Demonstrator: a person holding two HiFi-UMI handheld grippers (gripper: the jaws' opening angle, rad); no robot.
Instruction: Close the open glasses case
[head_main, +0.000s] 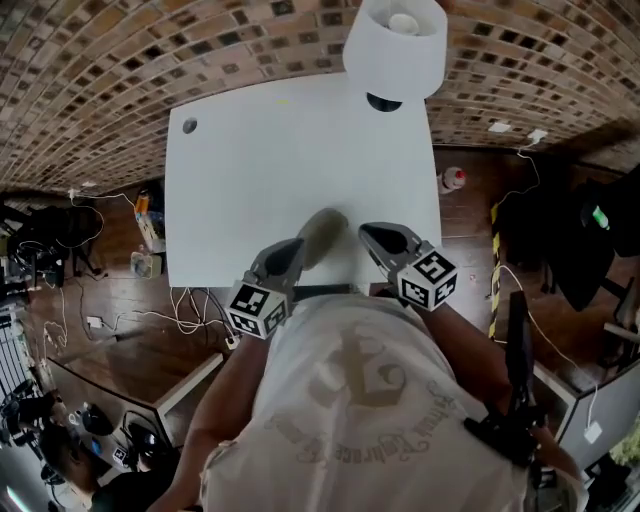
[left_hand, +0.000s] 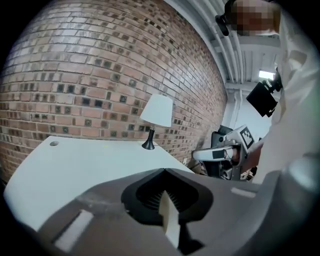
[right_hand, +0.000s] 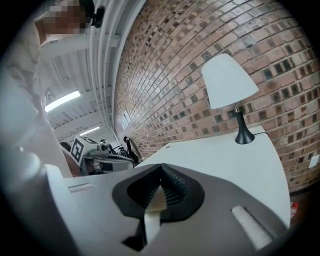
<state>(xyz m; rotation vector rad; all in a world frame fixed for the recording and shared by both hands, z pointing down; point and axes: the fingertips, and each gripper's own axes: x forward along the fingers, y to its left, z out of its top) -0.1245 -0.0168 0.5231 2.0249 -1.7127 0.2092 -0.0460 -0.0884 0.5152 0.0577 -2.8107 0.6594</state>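
A greyish oval glasses case (head_main: 322, 234) lies near the front edge of the white table (head_main: 260, 160); its lid looks down, though I cannot tell for sure. My left gripper (head_main: 297, 246) hangs just left of the case and my right gripper (head_main: 369, 233) just right of it. Both are lifted off the table, and each has its jaws together with nothing between them. In the left gripper view the shut left gripper (left_hand: 165, 172) points across the bare table (left_hand: 85, 160) and the case is hidden. The right gripper view shows my right gripper (right_hand: 160, 167) shut too, again with no case in sight.
A white-shaded lamp (head_main: 396, 45) on a black foot stands at the table's far edge, by the brick wall. A round cable hole (head_main: 189, 126) sits in the far left corner. Cables and clutter lie on the wooden floor left of the table, and a bottle (head_main: 453, 180) stands to its right.
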